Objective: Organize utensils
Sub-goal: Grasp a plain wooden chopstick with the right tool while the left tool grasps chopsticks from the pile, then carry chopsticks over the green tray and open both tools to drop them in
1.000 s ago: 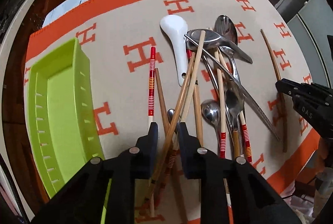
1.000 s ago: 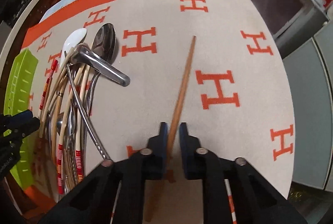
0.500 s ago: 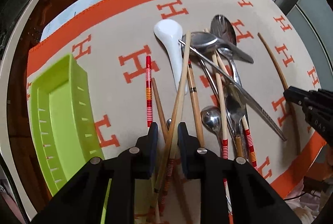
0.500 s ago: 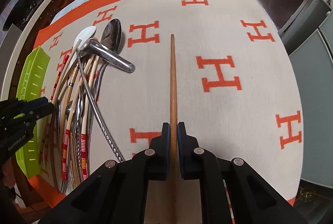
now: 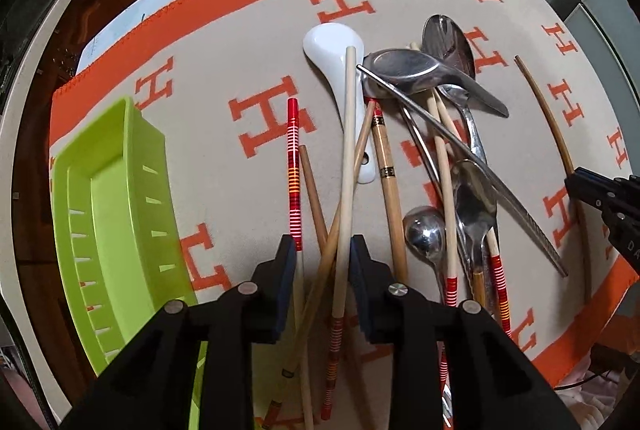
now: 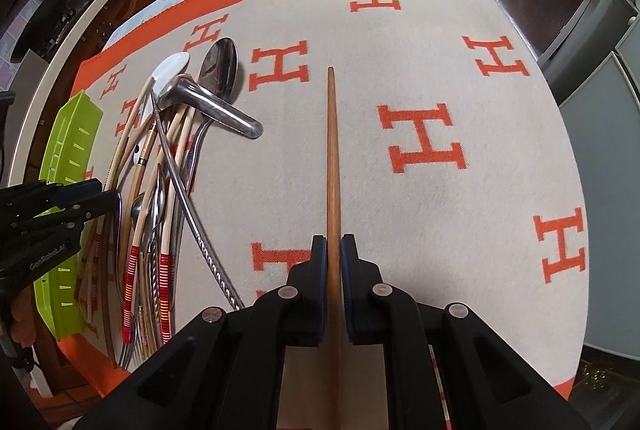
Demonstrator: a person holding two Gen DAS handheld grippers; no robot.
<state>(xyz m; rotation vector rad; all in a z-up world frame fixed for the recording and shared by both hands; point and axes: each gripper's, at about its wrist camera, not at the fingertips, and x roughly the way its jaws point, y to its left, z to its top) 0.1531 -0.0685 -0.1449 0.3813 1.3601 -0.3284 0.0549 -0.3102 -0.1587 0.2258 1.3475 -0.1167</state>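
Once the right gripper (image 6: pixel 333 250) clamped the brown chopstick (image 6: pixel 332 150) at frame centre, the left gripper (image 5: pixel 323 250) spread apart over pale chopsticks (image 5: pixel 347 166), tray (image 5: pixel 112 198) awaiting both.

Left tool (image 5: pixel 322 250): black angular body, dark blue pads, round silver screws. Right tool (image 6: pixel 333 250): identical build. White lettering is visible on the housings.

Jumbled heap of chopsticks (image 5: pixel 348 158), steel spoons (image 5: pixel 448 42) and a white ceramic spoon (image 5: pixel 334 42) right of the empty lime-green tray (image 5: pixel 108 198), one brown chopstick (image 6: pixel 332 150) lying apart, right of the heap
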